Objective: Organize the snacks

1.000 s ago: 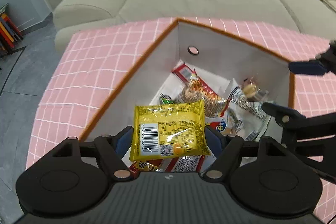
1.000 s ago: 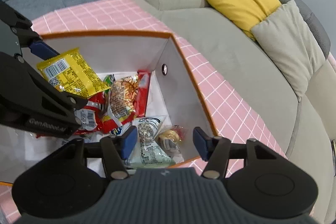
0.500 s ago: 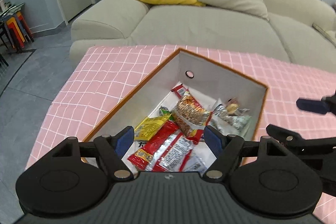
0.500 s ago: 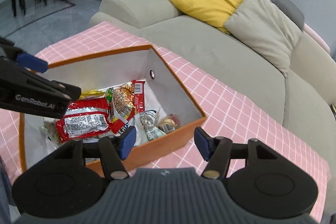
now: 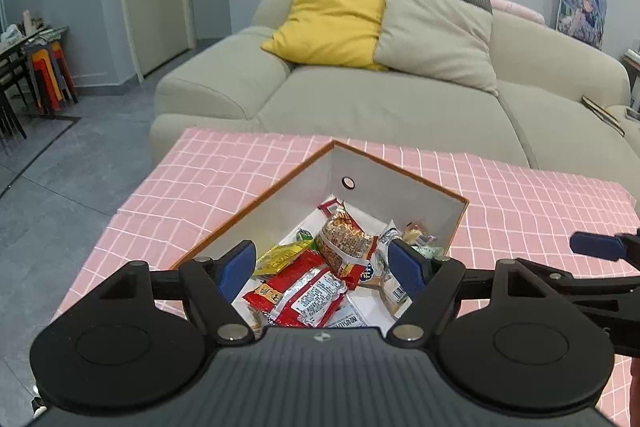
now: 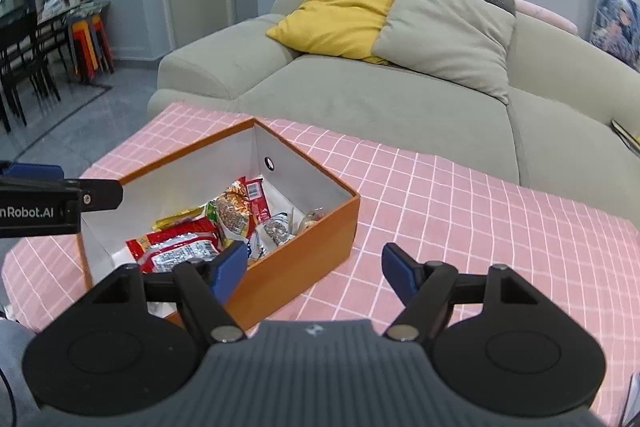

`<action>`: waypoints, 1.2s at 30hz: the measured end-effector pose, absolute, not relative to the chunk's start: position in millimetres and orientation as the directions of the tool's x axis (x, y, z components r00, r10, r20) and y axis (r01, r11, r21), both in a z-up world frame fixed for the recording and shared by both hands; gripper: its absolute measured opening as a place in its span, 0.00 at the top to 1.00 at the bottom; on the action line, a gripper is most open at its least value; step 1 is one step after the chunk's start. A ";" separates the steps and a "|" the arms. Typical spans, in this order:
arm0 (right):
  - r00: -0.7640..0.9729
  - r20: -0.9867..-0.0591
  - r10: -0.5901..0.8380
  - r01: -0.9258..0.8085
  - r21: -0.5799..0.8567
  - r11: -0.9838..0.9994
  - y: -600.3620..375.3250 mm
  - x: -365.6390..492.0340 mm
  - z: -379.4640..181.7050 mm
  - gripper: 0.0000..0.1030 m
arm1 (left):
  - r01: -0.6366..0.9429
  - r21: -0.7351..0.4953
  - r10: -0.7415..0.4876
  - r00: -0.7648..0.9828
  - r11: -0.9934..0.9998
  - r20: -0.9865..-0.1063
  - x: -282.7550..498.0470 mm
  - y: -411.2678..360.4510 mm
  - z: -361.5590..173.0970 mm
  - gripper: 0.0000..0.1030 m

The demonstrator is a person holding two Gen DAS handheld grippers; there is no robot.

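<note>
Both grippers have pulled back and up from the orange box since a second ago, and the yellow packet that sat between the left gripper's pads back then now lies inside, tucked by the near-left wall. The left gripper hangs above the near corner of the box with its jaws spread and nothing between them. The right gripper sits off to the box's right side over the pink checked tablecloth; its jaws have just been opening wider, and nothing is between them either.

Inside the box the haul looks good: a red packet in front, a brown-and-orange noodle-style bag leaning behind it, silvery wrappers and a small round sweet toward the far-right corner, plus another red pack against the back wall with the round hole.

Looking across the cloth in both views, I can't spot a single loose snack left outside. So the gathering seems essentially done. What's left, at most, is tidying the heap or fitting a lid, though no lid is in view.
</note>
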State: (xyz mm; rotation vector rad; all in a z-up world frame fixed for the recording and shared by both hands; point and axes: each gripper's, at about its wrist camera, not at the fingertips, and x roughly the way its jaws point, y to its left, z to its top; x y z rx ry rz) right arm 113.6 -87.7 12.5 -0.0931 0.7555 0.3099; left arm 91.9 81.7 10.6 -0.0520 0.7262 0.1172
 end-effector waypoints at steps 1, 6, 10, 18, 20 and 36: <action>0.689 -0.682 0.246 -0.307 0.033 0.951 -89.4 109.1 13.4 0.28 | -0.132 -0.007 0.095 0.749 0.991 -0.656 87.8 80.9 11.5 0.14; 0.703 -0.667 0.246 -0.291 0.046 0.956 -94.9 89.1 14.2 0.27 | -0.138 0.010 0.112 0.763 0.990 -0.637 75.9 77.2 9.4 0.14; 0.698 -0.674 0.241 -0.276 0.057 0.959 -97.9 80.3 10.5 0.27 | -0.121 0.052 0.126 0.760 0.991 -0.638 70.8 72.3 2.3 0.14; 0.684 -0.689 0.239 -0.260 0.076 0.963 -102.3 69.7 4.1 0.27 | -0.124 0.056 0.130 0.742 0.991 -0.658 58.9 73.1 -5.2 0.14; 0.680 -0.692 0.241 -0.258 0.081 0.963 -102.2 68.7 3.7 0.27 | -0.123 0.053 0.127 0.743 0.991 -0.657 56.8 74.0 -5.2 0.14; 0.663 -0.703 0.256 -0.291 0.073 0.954 -93.4 62.1 -2.7 0.26 | -0.106 0.096 0.142 0.685 0.990 -0.714 55.9 79.5 -19.9 0.14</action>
